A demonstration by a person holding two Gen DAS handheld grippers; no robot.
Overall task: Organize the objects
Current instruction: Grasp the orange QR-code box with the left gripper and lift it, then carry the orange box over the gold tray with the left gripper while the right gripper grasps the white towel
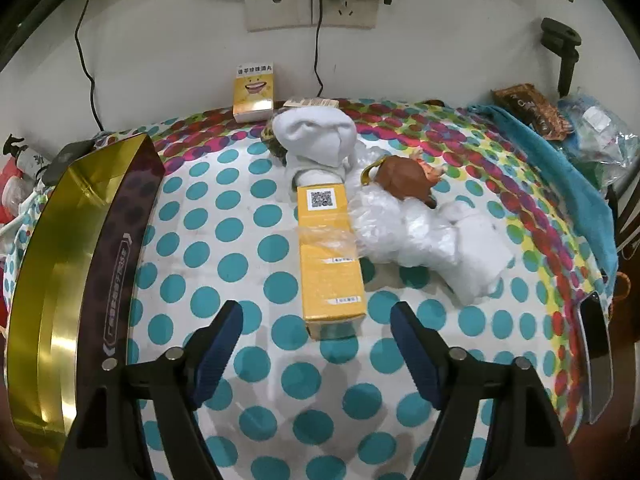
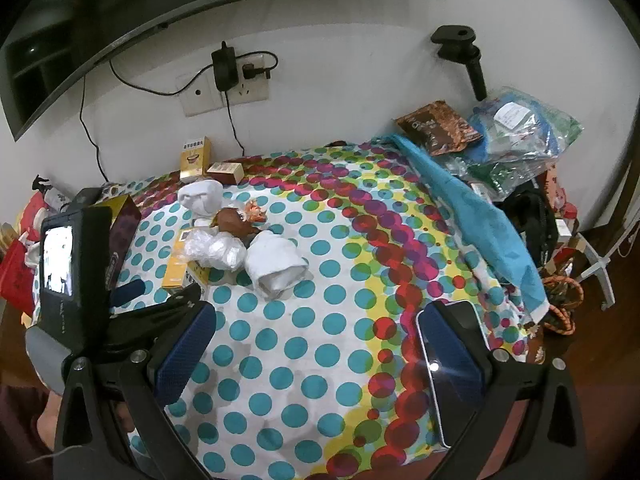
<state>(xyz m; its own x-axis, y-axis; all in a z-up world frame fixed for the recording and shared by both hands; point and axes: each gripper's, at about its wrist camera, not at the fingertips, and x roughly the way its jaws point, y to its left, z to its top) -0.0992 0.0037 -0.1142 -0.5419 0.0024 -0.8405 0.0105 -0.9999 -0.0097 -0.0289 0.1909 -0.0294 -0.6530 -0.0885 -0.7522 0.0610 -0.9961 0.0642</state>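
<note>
Left claw (image 1: 316, 322) apart, right claw (image 2: 316, 332) apart — yellow box (image 1: 330, 248) partly under plastic wrap (image 1: 396, 228)

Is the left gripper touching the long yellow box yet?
Apart. In the left wrist view the left gripper is open, tablecloth visible between each finger and the long yellow box.

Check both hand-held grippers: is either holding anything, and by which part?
Nothing is held. The left hand-held gripper is open just short of the yellow box; the right hand-held gripper is open over bare tablecloth.
</note>
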